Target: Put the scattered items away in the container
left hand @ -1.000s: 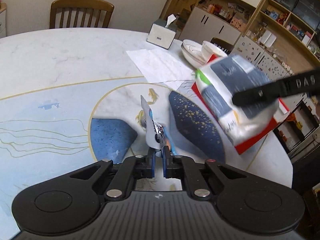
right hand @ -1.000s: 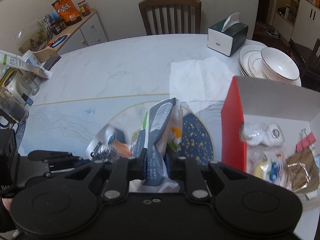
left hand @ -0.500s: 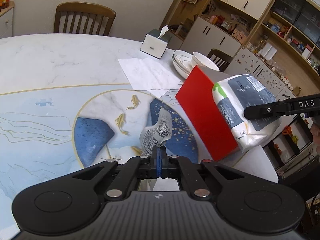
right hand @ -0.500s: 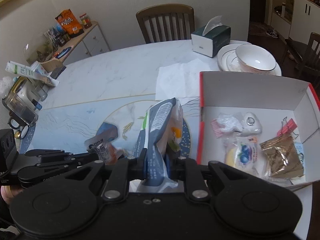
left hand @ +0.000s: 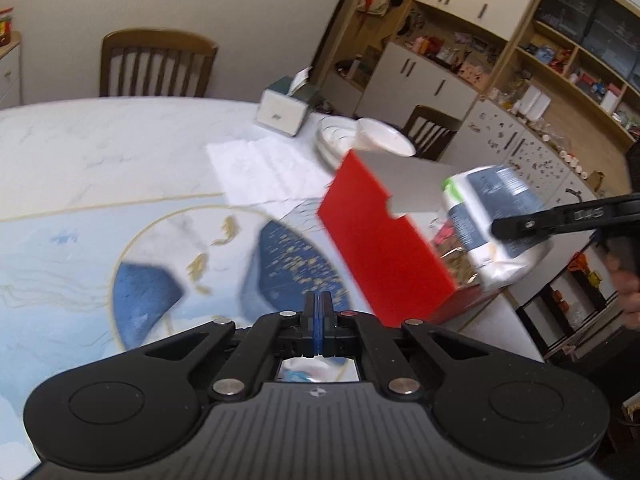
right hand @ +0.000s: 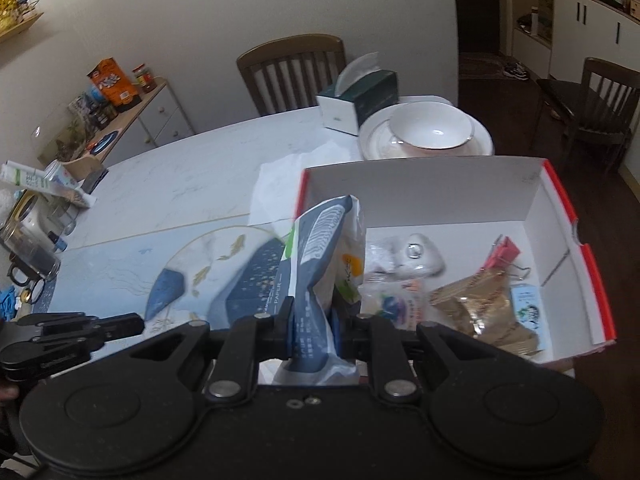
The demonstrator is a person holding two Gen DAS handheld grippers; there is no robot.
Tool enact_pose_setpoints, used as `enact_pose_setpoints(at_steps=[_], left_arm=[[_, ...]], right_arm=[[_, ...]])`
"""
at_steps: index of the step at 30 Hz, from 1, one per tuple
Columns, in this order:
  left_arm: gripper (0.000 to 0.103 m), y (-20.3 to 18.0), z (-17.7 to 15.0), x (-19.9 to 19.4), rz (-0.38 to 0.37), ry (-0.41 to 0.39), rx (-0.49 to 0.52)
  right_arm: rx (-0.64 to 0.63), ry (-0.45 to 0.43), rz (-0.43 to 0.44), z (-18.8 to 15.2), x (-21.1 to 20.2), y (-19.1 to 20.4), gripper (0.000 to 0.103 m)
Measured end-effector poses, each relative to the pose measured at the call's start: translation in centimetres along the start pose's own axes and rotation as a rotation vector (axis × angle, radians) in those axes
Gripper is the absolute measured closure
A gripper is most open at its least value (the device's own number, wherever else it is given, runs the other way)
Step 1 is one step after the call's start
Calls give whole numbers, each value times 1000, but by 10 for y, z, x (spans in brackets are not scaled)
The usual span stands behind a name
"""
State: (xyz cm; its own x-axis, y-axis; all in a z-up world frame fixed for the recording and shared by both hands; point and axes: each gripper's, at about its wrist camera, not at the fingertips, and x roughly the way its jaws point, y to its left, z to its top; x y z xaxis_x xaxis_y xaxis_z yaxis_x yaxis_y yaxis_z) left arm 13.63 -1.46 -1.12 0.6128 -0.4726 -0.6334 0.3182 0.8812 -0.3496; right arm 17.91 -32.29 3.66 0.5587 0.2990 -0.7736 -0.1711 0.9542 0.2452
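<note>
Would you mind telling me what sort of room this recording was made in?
Most likely a home dining room: a round marble-patterned table with wooden slat-backed chairs, stacked white plates with a bowl, and cluttered storage cabinets.

Left view motion-blurred; red box [left hand: 384, 248] wall hides its contents; tissue pack [right hand: 320, 280] bottom hidden behind right gripper [right hand: 312, 332]; box near corner cut off

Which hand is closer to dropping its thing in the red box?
The right. The right gripper is shut on the tissue pack and hangs at the edge of the red box. The left gripper hangs over the table, beside the box.
</note>
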Motion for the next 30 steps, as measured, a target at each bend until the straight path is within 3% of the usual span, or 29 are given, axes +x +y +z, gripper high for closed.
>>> enact_pose_setpoints(at_steps=[4, 9, 14, 17, 19, 20, 21, 27, 30], left_arm=[[103, -11, 9, 5, 12, 12, 43], [103, -11, 5, 16, 102, 75, 105], [101, -8, -2, 23, 141, 113, 136], [86, -6, -7, 30, 161, 142, 149], [48, -4, -11, 34, 167, 164, 155], [39, -3, -13, 36, 164, 172, 155], [35, -3, -15, 38, 162, 181, 157], [31, -7, -29, 65, 152, 280, 244], [22, -8, -33, 77, 158, 302, 276]], right_arm=[[18, -12, -17, 1, 0, -18, 87], [34, -21, -29, 3, -2, -36, 87], [39, -13, -25, 3, 0, -45, 87], [34, -6, -25, 3, 3, -47, 87], [34, 1, -27, 3, 5, -49, 87], [34, 4, -29, 4, 6, -50, 87], [36, 6, -32, 4, 6, -52, 87], [37, 21, -47, 6, 12, -60, 87], [39, 29, -58, 7, 15, -63, 87]])
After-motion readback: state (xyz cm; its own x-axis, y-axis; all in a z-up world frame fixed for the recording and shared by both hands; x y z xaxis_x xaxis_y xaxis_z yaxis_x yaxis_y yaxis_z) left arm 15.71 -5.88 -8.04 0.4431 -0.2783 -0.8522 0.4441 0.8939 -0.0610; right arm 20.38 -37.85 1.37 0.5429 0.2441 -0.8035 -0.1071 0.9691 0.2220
